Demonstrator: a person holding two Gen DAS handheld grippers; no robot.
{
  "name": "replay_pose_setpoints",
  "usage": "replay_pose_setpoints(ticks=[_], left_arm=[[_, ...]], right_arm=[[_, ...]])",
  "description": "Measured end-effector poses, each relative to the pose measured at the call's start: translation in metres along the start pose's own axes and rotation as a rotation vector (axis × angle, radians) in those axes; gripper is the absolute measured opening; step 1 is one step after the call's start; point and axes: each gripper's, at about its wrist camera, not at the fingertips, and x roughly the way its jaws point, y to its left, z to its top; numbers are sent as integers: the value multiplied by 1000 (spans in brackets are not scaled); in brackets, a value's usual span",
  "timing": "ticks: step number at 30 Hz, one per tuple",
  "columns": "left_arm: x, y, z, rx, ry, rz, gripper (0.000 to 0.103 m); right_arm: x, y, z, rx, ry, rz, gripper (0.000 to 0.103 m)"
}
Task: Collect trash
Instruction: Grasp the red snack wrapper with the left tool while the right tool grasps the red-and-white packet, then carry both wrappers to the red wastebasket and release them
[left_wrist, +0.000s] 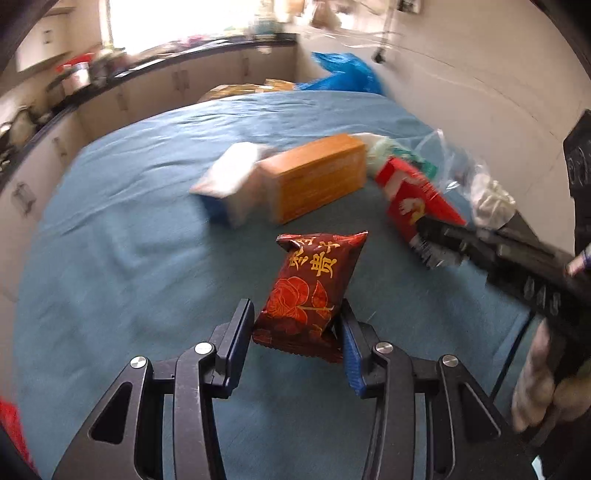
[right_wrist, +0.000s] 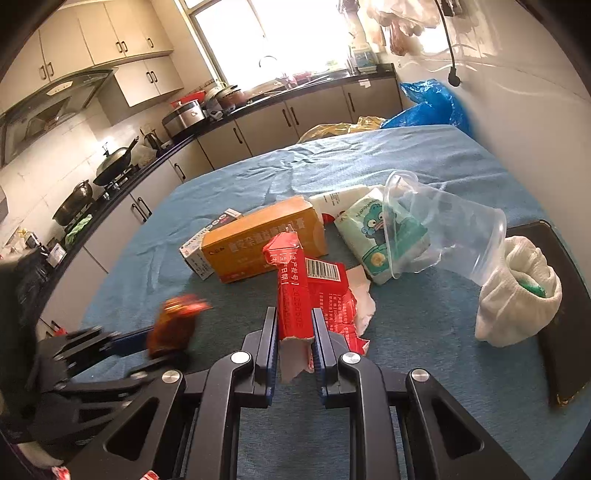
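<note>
My left gripper (left_wrist: 295, 314) is shut on a dark red snack packet (left_wrist: 314, 288) with gold characters and holds it just above the blue tablecloth (left_wrist: 129, 240); the packet shows blurred in the right wrist view (right_wrist: 175, 325). My right gripper (right_wrist: 294, 321) is shut on a torn red wrapper (right_wrist: 295, 288) with a barcode, also seen in the left wrist view (left_wrist: 413, 195). An orange box (right_wrist: 266, 240), a small white box (right_wrist: 207, 243), a green-and-white tissue pack (right_wrist: 376, 236), a clear plastic cup (right_wrist: 439, 236) and a crumpled white cloth (right_wrist: 517, 295) lie on the table.
A black tray (right_wrist: 565, 332) sits at the table's right edge under the cloth. A blue plastic bag (right_wrist: 432, 103) and a yellow bag (right_wrist: 340, 129) lie at the far end. The kitchen counter (right_wrist: 147, 166) with pots runs along the left. A white wall is at right.
</note>
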Motion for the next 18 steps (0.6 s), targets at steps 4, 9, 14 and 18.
replay_pose_setpoints(ticks=[4, 9, 14, 18], left_arm=[[-32, 22, -31, -29, -5, 127, 43], [-63, 59, -76, -152, 21, 209, 43], [-86, 86, -113, -282, 15, 204, 43], [-110, 98, -130, -329, -20, 232, 43]], right_arm=[[0, 6, -2, -18, 9, 19, 18], [0, 19, -4, -70, 6, 16, 18], [2, 31, -9, -103, 16, 8, 18], [1, 45, -14, -107, 50, 35, 18]])
